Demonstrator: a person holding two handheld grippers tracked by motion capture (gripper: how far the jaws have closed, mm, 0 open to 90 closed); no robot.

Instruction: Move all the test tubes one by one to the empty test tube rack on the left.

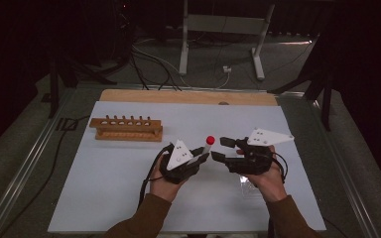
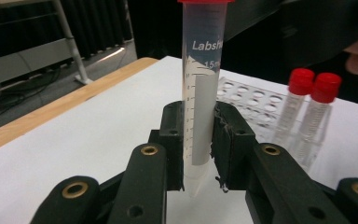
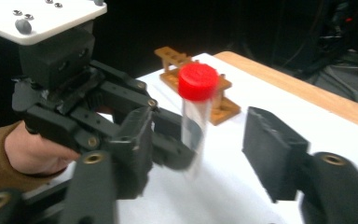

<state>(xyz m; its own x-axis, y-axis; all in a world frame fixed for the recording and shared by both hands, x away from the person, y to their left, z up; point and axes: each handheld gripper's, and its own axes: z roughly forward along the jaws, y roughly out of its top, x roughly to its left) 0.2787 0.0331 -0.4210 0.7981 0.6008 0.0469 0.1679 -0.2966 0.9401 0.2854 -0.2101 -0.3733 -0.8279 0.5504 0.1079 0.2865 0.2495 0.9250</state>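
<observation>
A clear tube with a red cap (image 1: 208,145) stands upright above the white table mat. My left gripper (image 1: 203,156) is shut on its lower part. In the left gripper view the two pads press on the graduated tube (image 2: 200,93) just above its cone tip. My right gripper (image 1: 220,148) faces it from the right, open. In the right gripper view the tube (image 3: 193,121) stands between the right gripper's (image 3: 205,154) spread jaws, and neither pad touches it. The left gripper (image 3: 168,149) holds the tube from the left there.
A wooden tube rack (image 1: 126,129) with a row of holes lies at the mat's back left. A white plastic rack (image 2: 251,100) holds two more red-capped tubes (image 2: 307,112) beside the right hand. The mat's wooden border (image 1: 188,96) runs along the far edge.
</observation>
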